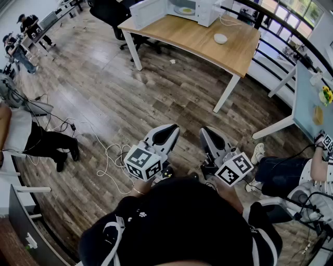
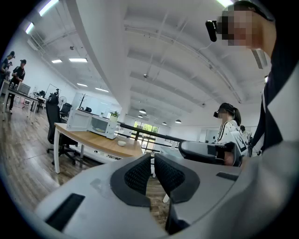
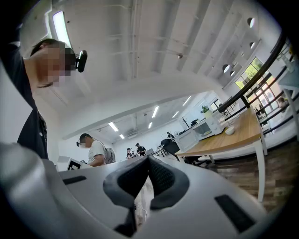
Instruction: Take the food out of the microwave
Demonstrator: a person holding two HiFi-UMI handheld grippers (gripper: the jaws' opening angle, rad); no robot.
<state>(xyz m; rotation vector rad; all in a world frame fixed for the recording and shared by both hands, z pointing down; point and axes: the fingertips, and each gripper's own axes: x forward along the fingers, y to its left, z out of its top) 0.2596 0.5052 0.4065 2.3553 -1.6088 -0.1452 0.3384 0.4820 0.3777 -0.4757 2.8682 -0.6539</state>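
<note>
One white microwave (image 1: 208,13) | door swung open | yellowish food (image 1: 186,10) inside

White microwave (image 1: 179,9), pale wooden table (image 1: 200,44)

The wooden table (image 1: 197,44) carries a white microwave (image 1: 200,10) at its far edge (door swung open toward the left corner). A small white bowl (image 1: 220,38) sits alone near the right edge, apart from the microwave.

Matt wooden table (image 1: 200,45) on glossy wood-grain floor (image 1: 125,98).
</note>
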